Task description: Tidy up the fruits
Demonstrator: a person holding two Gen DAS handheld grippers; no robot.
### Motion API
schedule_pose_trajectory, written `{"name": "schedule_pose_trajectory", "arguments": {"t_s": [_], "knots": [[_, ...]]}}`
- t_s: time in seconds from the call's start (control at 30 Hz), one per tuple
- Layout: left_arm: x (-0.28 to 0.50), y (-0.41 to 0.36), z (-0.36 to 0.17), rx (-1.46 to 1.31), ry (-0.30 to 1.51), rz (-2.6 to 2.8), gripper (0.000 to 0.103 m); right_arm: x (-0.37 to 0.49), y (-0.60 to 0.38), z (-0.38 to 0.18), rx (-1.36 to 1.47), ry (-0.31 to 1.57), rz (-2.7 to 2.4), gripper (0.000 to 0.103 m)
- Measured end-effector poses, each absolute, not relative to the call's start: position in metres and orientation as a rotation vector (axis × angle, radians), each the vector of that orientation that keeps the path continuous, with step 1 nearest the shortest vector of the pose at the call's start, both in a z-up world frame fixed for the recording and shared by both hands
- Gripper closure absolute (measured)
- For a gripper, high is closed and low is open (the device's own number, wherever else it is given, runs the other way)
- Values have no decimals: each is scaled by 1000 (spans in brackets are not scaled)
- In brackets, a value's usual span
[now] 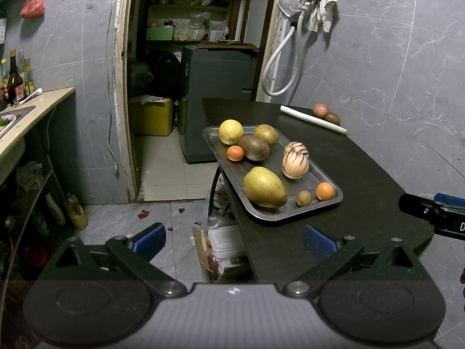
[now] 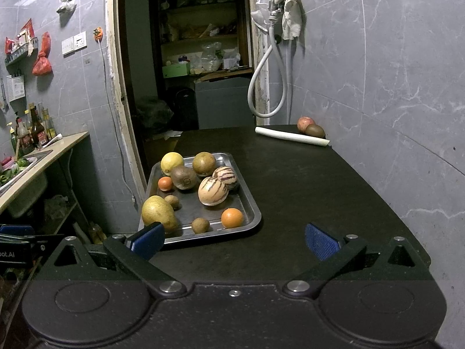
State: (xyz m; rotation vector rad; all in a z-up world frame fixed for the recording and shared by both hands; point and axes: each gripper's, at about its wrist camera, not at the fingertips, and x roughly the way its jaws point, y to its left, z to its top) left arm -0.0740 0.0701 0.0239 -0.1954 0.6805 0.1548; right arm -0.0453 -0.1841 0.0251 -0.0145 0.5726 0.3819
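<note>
On the dark counter, a metal tray holds ten fruits; only the right wrist view shows the small brown one behind the mango. Both tools, left and right, gape empty. Two more fruits sit far right.

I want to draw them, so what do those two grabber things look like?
Both look alike. The left gripper and the right gripper have black bodies with two round discs, silver bolts, triangle cut-outs, and blue ridged pads on their fingers. White lettering shows on the left one's side.
</note>
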Motion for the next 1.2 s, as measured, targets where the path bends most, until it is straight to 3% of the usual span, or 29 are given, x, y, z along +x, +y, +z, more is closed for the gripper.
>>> {"name": "schedule_pose_trajectory", "arguments": {"t_s": [1.2], "knots": [[-74,70,24,-197,681,156,1,-46,-182,23,-14,577,379,1]]}}
